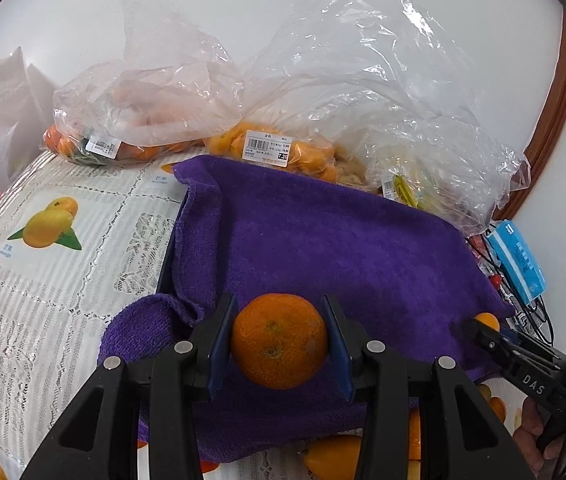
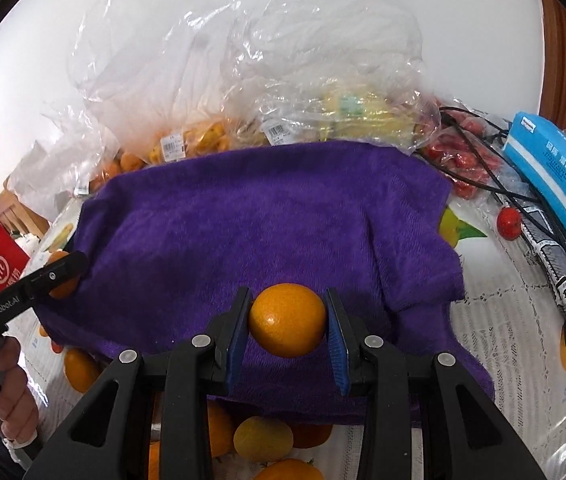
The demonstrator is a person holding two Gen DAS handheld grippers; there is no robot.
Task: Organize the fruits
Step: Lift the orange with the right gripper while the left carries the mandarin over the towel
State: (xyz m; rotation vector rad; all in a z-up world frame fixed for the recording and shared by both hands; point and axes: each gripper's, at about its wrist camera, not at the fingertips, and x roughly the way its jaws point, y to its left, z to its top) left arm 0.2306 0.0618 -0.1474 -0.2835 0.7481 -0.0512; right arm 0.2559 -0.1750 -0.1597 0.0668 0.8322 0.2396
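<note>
My left gripper (image 1: 279, 340) is shut on a dark orange tangerine (image 1: 279, 340), held just above a purple towel (image 1: 323, 240). My right gripper (image 2: 287, 320) is shut on a brighter orange (image 2: 287, 320) over the same towel (image 2: 263, 216). Each gripper shows in the other's view: the right one (image 1: 483, 326) at the towel's right edge with its orange (image 1: 487, 321), the left one (image 2: 67, 270) at the towel's left edge with its tangerine (image 2: 63, 286). Clear plastic bags of oranges (image 1: 267, 148) lie behind the towel.
More bagged fruit (image 2: 347, 120) and red tomatoes (image 2: 459, 156) sit at the back. A loose tomato (image 2: 509, 222), black cables (image 2: 495, 184) and a blue tissue pack (image 2: 559, 176) lie at the right. Loose oranges (image 2: 263, 438) lie near the front edge. A fruit-print tablecloth (image 1: 51, 240) covers the table.
</note>
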